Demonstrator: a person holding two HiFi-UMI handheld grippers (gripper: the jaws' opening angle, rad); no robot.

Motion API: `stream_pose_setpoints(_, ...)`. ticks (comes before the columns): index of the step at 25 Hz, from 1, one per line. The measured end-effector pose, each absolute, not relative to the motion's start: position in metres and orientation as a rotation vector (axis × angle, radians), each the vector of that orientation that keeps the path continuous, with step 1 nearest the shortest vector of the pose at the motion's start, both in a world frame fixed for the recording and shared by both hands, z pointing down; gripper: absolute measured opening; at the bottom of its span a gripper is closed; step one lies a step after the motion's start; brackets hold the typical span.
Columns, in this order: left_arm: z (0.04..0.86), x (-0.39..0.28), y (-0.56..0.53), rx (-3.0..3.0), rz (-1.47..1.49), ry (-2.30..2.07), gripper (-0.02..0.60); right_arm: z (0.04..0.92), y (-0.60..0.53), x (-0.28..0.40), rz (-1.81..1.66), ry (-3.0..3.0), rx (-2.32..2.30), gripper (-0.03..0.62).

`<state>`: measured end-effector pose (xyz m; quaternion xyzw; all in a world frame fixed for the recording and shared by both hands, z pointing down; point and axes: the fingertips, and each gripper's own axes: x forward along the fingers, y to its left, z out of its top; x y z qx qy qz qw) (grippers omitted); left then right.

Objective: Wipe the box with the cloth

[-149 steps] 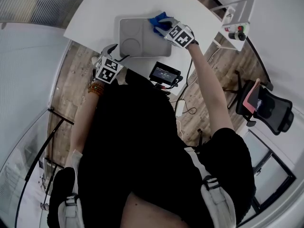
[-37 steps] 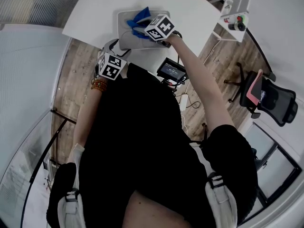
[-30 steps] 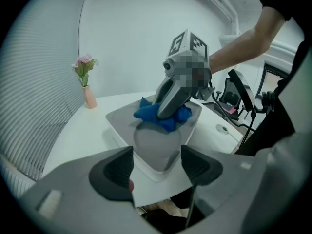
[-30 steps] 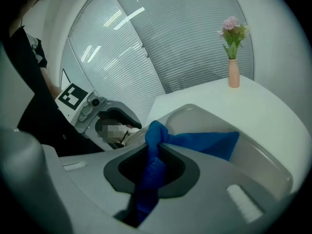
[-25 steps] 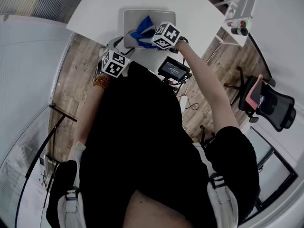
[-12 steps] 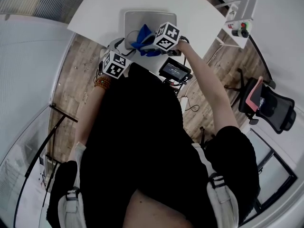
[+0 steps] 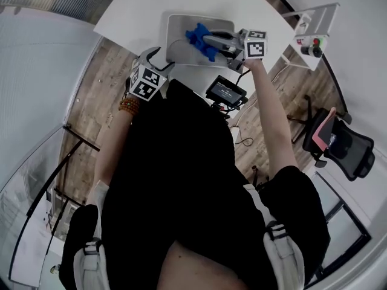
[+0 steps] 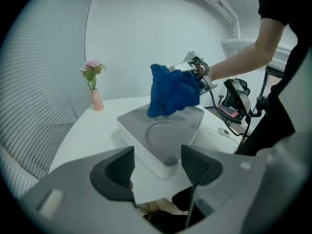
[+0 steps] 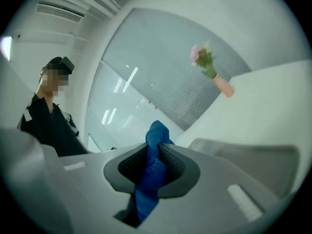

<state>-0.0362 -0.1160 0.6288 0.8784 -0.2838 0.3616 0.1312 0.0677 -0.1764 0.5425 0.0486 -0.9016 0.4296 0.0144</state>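
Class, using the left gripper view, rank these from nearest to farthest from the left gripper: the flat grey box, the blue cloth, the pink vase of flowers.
1. Flat grey box: just ahead of the left gripper.
2. Blue cloth: hanging above the box's far end.
3. Pink vase of flowers: far left, well beyond the box.

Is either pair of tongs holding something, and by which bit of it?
The right tongs pinch the blue cloth by a bunched fold; the rest hangs loose over the box. The left tongs stand open with nothing between them.
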Motion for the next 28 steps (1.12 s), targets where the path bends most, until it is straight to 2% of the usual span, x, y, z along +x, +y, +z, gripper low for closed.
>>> stream_pose_setpoints(5, 0.637, -0.037, -0.112, 2.532, 1.066, -0.822, 0.313, 0.555, -0.251, 0.132, 1.154, -2.735, 0.858, 0.073)
stream_pose_setpoints(8, 0.642, -0.033, -0.108, 2.528, 1.089, -0.799, 0.313, 0.588, -0.270, 0.139, 1.071, -2.564, 1.018, 0.075)
stream_pose_setpoints(13, 0.652, -0.028, -0.103, 2.521, 1.128, -0.767, 0.313, 0.630, -0.277, 0.106, 1.087, -2.363, 0.973, 0.075)
stream_pose_setpoints(18, 0.655, -0.026, -0.099, 2.517, 1.136, -0.758, 0.313, 0.632, -0.282, 0.065, 1.069, -2.340, 0.860, 0.074)
stream_pose_setpoints(28, 0.661, -0.024, -0.101, 2.510, 1.137, -0.764, 0.313, 0.638, -0.273, 0.012, 0.562, -2.206, 0.651, 0.075)
